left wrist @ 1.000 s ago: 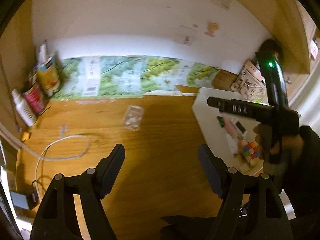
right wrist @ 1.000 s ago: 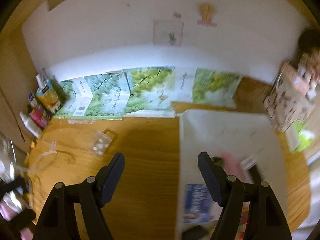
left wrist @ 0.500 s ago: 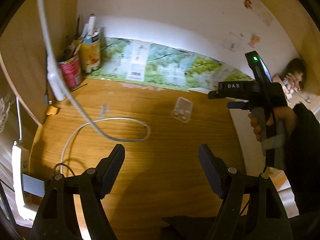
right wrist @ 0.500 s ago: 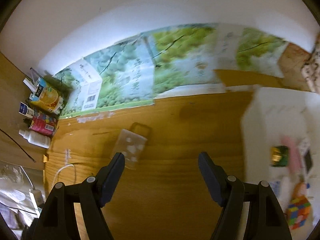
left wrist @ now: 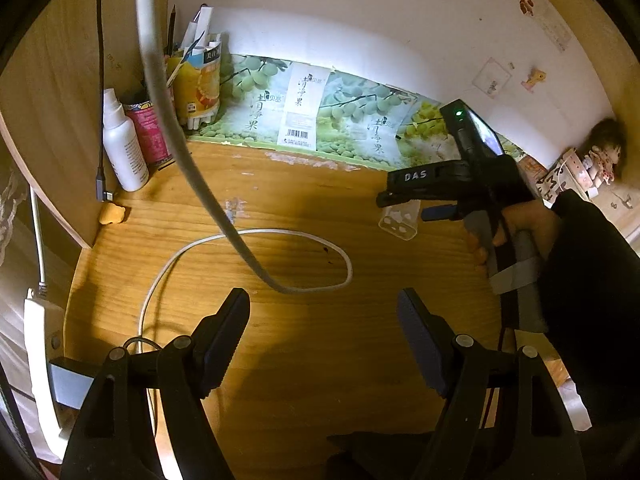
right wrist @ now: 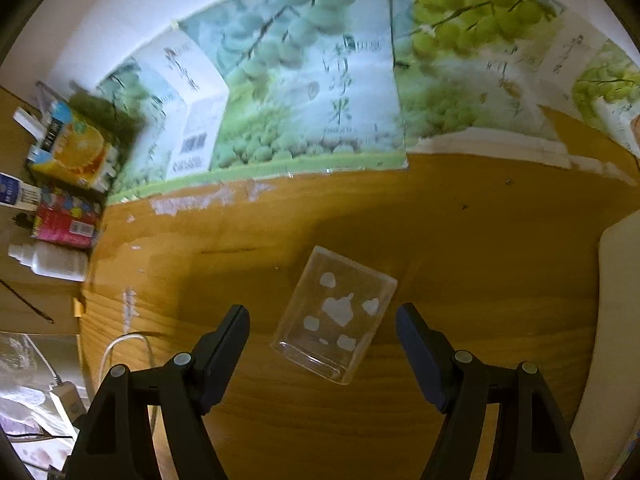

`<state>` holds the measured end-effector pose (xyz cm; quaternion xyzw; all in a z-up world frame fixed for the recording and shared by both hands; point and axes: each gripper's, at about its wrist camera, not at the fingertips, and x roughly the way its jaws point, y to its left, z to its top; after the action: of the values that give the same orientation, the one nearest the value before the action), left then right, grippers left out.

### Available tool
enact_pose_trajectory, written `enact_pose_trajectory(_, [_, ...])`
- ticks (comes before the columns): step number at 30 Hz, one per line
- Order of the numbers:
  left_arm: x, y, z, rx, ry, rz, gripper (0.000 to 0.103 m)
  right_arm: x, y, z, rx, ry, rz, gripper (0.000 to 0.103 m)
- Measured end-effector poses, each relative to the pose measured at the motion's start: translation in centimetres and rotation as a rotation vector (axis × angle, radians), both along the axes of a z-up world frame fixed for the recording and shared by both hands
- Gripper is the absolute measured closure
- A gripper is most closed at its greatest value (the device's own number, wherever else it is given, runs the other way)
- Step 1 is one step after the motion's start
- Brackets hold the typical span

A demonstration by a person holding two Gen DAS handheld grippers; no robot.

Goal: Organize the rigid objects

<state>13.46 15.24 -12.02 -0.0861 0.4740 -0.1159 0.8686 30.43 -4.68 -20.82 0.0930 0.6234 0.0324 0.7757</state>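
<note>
A clear plastic box point(right wrist: 334, 314) with white shapes on it lies flat on the wooden desk point(right wrist: 460, 240). My right gripper point(right wrist: 323, 346) is open and empty, and the box lies just ahead between its fingers. In the left wrist view the box point(left wrist: 399, 222) lies under the front of the right gripper's body point(left wrist: 448, 184). My left gripper point(left wrist: 323, 346) is open and empty above bare desk, well to the near left of the box.
A white cable point(left wrist: 256, 240) loops on the desk and hangs across the left view. A white bottle point(left wrist: 124, 152), red can point(left wrist: 150, 136) and orange carton point(left wrist: 198, 88) stand at the back left. Grape-print cardboard point(right wrist: 304, 92) lines the wall. A white tray edge point(right wrist: 620, 300) lies at right.
Both grippers have swung left, away from the white tray. The right gripper has moved down and closer to the clear box, which now lies between its fingers.
</note>
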Motion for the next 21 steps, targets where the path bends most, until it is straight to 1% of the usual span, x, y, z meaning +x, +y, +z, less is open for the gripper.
enact_pose_trajectory(3, [0.3, 0.0, 0.0, -0.003, 0.009, -0.007, 0.024, 0.1, 0.2, -0.5, -0.023, 0.017, -0.007, 0.042])
enact_pose_trajectory(10, [0.7, -0.5, 0.4, -0.011, 0.009, -0.027, 0.024, -0.2, -0.1, -0.5, -0.040, 0.041, -0.003, 0.045])
enact_pose_trajectory(15, [0.8, -2.0, 1.0, -0.030, -0.004, -0.053, 0.024, -2.2, -1.8, 1.1, 0.005, 0.021, -0.007, 0.048])
enact_pose_trajectory(19, [0.3, -4.3, 1.8, -0.030, -0.017, -0.108, 0.024, -4.9, -3.7, 2.8, 0.014, 0.006, -0.014, 0.048])
enact_pose_trajectory(21, [-0.1, -5.8, 2.5, -0.027, -0.023, -0.135, 0.024, -6.6, -4.8, 4.2, 0.031, -0.008, -0.014, 0.048])
